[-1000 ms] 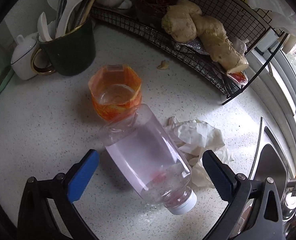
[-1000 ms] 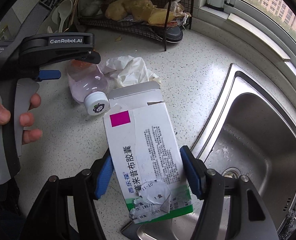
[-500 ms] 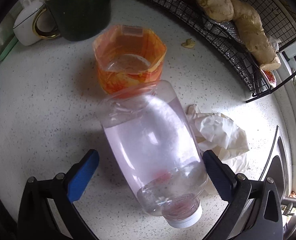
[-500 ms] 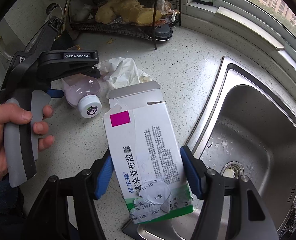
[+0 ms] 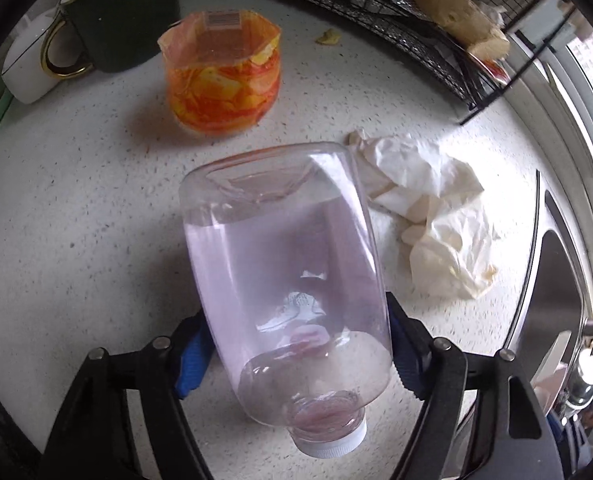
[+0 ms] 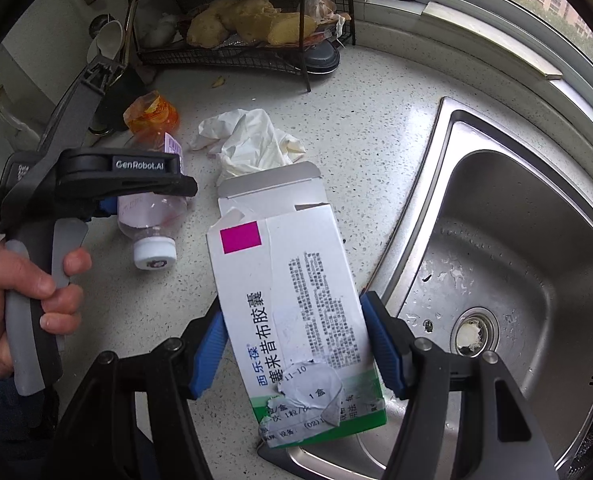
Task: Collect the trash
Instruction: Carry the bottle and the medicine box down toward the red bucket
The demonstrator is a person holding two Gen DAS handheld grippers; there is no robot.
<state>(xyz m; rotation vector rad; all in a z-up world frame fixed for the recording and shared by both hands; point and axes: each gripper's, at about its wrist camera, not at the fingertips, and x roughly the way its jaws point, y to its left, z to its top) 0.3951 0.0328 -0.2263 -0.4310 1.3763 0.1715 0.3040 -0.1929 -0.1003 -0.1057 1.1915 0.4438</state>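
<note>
My left gripper [image 5: 292, 356] is shut on a clear plastic bottle [image 5: 284, 264] with a white cap, holding it just above the counter; the bottle also shows in the right wrist view [image 6: 152, 216]. My right gripper [image 6: 296, 340] is shut on an opened white and green medicine box [image 6: 292, 292], held above the counter by the sink. A crumpled white tissue [image 5: 424, 216] lies to the bottle's right, also seen in the right wrist view [image 6: 248, 144]. An orange snack wrapper [image 5: 220, 76] stands behind the bottle.
A steel sink [image 6: 496, 264] lies at the right. A black wire rack [image 6: 248, 24] with ginger stands at the back by the window. A dark mug [image 5: 120, 20] with utensils and a white pot [image 5: 28, 72] stand at the back left.
My left gripper moved forward around the bottle, closed on it and lifted it off the counter. My right gripper kept its hold on the box and rose slightly.
</note>
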